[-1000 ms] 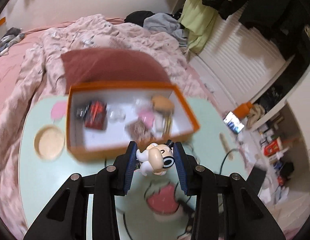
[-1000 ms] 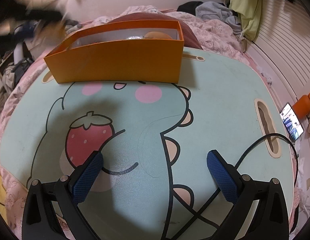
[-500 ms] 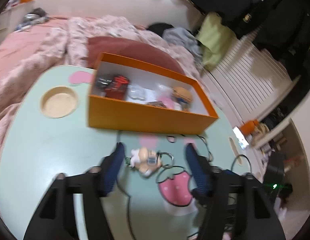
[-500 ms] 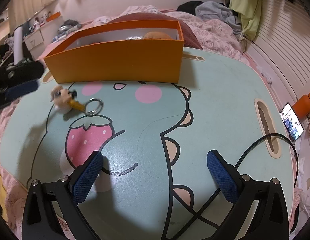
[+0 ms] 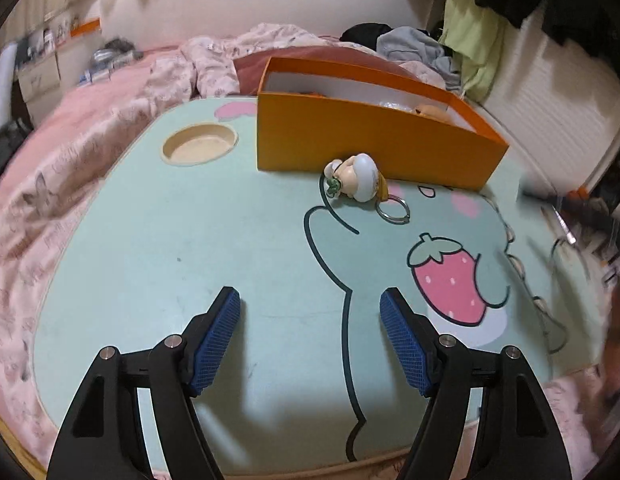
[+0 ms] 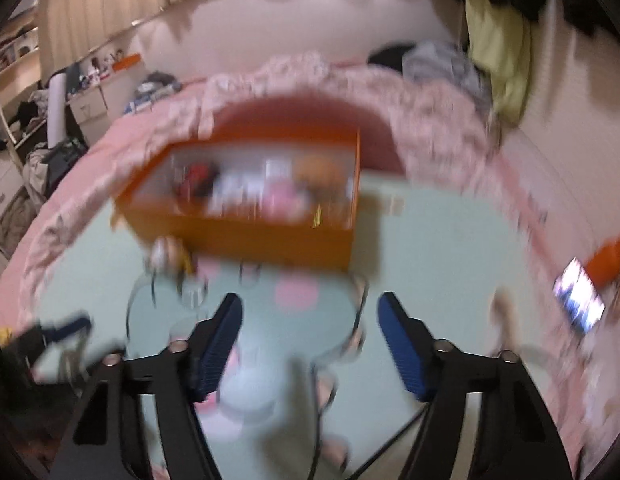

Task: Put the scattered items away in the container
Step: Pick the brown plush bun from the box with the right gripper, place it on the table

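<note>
Plainly, the left gripper (image 5: pixel 310 336) has its blue pads spread apart with nothing between them, hovering over bare mint tabletop (image 5: pixel 190 248) well short of the toy. The right gripper (image 6: pixel 310 340) is drawing its jaws together on empty air; only the printed table surface shows between the pads, and that view is smeared by motion. Further out in the left wrist view, the figurine keychain (image 5: pixel 356 178) lies on its side on the table, touching or just beside the near wall of the orange box (image 5: pixel 374 148), its metal ring (image 5: pixel 392 210) trailing toward the strawberry print (image 5: pixel 450 284). So the toy sits outside the container, and the step in hand looks like a fresh pickup of this one stray item. I judge the next move calls for one gripper to come down over the figurine's rounded body, close on it firmly, lift it clear of the wall and let go above the box's open top. The smooth round head may slip, and the ring could catch on the rim. The left view gives the toy sharply but hides most of the box's contents behind the near wall; the right view, from higher up, looks into the box and shows several blurred items already inside, with the left gripper a dark smear at its lower left edge.
</note>
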Motion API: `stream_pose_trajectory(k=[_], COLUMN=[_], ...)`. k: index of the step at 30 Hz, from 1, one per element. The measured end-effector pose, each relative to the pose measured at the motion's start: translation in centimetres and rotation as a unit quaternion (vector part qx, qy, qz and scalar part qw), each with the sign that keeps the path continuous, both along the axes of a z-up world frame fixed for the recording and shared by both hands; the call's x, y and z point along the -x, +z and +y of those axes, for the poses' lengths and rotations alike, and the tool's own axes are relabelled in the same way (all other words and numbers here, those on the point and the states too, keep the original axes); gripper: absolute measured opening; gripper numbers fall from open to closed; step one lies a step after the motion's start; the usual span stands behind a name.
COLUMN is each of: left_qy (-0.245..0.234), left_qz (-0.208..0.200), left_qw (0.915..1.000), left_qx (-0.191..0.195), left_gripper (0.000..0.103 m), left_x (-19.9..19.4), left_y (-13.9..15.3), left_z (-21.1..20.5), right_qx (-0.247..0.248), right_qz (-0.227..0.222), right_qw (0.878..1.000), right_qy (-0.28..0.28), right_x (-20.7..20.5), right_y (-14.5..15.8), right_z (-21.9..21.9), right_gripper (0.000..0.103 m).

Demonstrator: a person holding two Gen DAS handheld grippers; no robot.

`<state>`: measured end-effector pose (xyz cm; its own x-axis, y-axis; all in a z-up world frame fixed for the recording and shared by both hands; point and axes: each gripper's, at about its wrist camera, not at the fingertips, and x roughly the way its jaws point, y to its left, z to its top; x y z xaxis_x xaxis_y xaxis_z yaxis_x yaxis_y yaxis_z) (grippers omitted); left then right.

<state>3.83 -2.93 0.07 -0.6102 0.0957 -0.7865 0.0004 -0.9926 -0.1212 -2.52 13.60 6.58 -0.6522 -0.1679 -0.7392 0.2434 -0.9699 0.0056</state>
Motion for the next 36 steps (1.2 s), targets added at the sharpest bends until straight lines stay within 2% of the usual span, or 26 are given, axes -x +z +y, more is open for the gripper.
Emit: stream_pose_trajectory(k=[2, 6, 8, 12, 17, 19, 21, 24, 29, 33, 34, 36], left_qy=[-0.002, -0.008, -0.010, -0.009, -0.010, -0.010, -0.010, -0.010, -0.010, -0.010, -0.010, -0.011], left_qz=[0.003, 0.005, 0.006, 0.005, 0.006, 0.006, 0.006, 0.006, 0.006, 0.006, 0.005, 0.004], left_qw=[0.9998, 0.9988, 0.9988, 0.9989, 0.9989, 0.9989, 0.9989, 0.9989, 0.9989, 0.9989, 0.9989, 0.9989], left_qx=[0.017, 0.048, 0.048, 0.046, 0.046, 0.046, 0.045, 0.045, 0.045, 0.045, 0.045, 0.045], left_gripper=[0.073, 0.081, 0.083, 0.083, 0.083, 0.083, 0.083, 0.083, 0.083, 0.086, 0.090, 0.091], left_x=[-0.1, -0.2, -0.1, 0.0, -0.1, -0.1, -0.1, -0.1, 0.0, 0.0, 0.0, 0.0], left_y=[-0.1, -0.5, -0.4, -0.5, -0.5, -0.5, -0.5, -0.4, -0.4, -0.5, -0.5, -0.6], left_z=[0.6, 1.7, 1.8, 1.7, 1.8, 1.7, 1.8, 1.9, 1.8, 1.7, 1.7, 1.7], right_qx=[-0.011, -0.020, -0.036, -0.085, -0.158, -0.176, -0.160, -0.104, 0.001, 0.075, 0.092, 0.138], right_qz=[-0.003, -0.077, -0.091, -0.126, -0.143, -0.149, -0.147, -0.134, -0.080, -0.089, -0.100, -0.141], right_qw=[1.000, 0.996, 0.995, 0.988, 0.977, 0.973, 0.976, 0.985, 0.997, 0.993, 0.990, 0.978], right_qy=[0.018, 0.028, 0.012, 0.003, -0.019, -0.012, -0.022, -0.033, -0.017, 0.034, 0.045, 0.072], right_x=[3.1, 10.5, 12.8, 15.7, 17.1, 17.2, 17.2, 16.1, 10.3, 4.5, 3.3, 1.8], right_y=[1.7, 1.4, 0.5, -2.0, -4.4, -5.1, -4.8, -3.2, 1.1, 1.7, 1.2, -0.4], right_z=[-0.7, -2.9, -3.9, -5.4, -6.4, -6.9, -6.5, -5.4, -2.8, -0.7, -0.3, 0.4], right_gripper=[0.047, 0.045, 0.045, 0.045, 0.044, 0.033, 0.029, 0.029, 0.029, 0.031, 0.031, 0.031])
